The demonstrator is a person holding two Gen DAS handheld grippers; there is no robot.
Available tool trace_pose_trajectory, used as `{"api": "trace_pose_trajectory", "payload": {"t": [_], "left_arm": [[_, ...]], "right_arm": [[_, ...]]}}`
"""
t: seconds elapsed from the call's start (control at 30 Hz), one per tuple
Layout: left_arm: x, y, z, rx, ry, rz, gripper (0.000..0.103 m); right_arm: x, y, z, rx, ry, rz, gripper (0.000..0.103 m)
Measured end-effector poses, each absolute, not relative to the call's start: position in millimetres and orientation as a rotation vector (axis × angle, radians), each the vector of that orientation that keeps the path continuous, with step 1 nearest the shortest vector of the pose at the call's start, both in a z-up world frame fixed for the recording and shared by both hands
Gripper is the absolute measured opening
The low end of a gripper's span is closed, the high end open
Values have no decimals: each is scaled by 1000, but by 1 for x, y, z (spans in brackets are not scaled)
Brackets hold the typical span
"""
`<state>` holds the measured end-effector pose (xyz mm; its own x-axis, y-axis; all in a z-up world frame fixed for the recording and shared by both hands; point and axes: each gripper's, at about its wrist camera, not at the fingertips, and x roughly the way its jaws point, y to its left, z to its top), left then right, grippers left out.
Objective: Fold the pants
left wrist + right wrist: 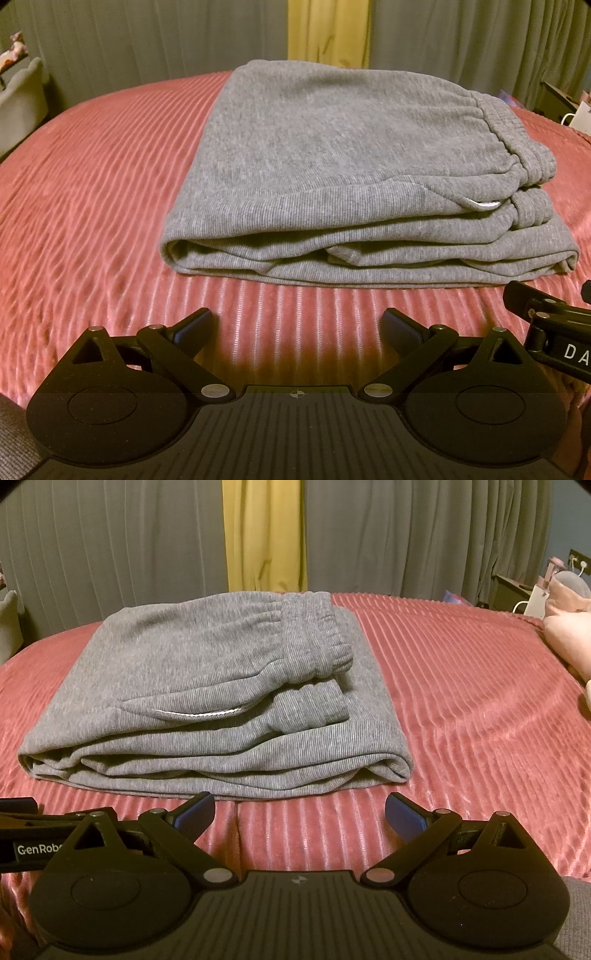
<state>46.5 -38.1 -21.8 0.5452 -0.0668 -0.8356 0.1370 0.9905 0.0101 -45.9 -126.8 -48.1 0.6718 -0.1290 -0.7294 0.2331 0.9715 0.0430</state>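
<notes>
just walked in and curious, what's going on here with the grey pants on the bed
A person is folding pants with a handheld claw in each hand. The grey pants now lie as a compact folded stack on the pink ribbed bedspread, waistband on top. The left claw and right claw are both open, hovering just short of the near edge, holding nothing. The folding looks finished or nearly so.

There is one pair of gray pants (pixel 325 155), folded into one pile, and it lies on one pink bedspread (pixel 92 192). There are two grippers, the left gripper (pixel 297 330) and the right gripper (pixel 300 816), and each one has two fingers spread wide apart with nothing between them. Behind the bed hang two gray curtains (pixel 110 546) with one yellow strip (pixel 264 531) between them, and one pink pillow (pixel 570 635) sits at the side.
</notes>
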Motion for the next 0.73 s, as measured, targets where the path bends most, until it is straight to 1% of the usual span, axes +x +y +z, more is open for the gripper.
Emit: {"api": "trace_pose_trajectory", "payload": {"t": [0.5,0.63,0.73], "left_arm": [[47,-37,-21,79,986,-126,101],[46,-36,-20,80,960,-116,101],[47,-36,-21,72,984,-136,101]], "right_arm": [[-46,-126,-49,129,814,-205,99],[-46,-127,-49,126,814,-204,99],[-46,-127,-50,122,817,-204,99]]}}
